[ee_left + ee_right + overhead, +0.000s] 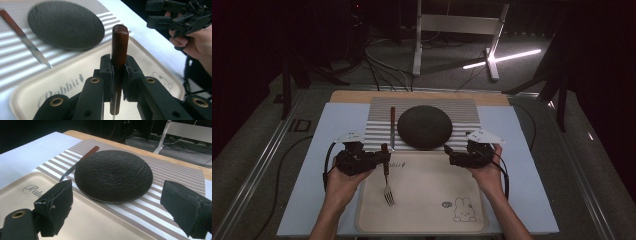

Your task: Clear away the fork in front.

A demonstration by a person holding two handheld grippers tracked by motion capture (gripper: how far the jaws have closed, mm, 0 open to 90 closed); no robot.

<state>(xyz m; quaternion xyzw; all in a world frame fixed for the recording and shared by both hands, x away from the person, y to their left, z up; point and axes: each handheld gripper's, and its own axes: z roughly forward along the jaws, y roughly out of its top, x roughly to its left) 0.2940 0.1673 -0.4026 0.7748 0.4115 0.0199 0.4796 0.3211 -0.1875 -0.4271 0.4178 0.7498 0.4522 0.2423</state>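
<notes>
Wooden-handled steel fork point(387, 181) hung over the beige tray's point(422, 220) left edge, handle pinched in the left gripper point(117, 75); stiff, light (probably slippery). Right gripper point(117, 207) stood spread.

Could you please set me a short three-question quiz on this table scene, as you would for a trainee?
1. True or false: the left gripper is shut on the fork by its wooden handle.
2. Where does the knife lie relative to the black plate? A) on it B) at its left on the striped mat C) on the tray
3. Are the right gripper jaws open or shut?

Key: 1 true; 2 B; 3 open.
</notes>
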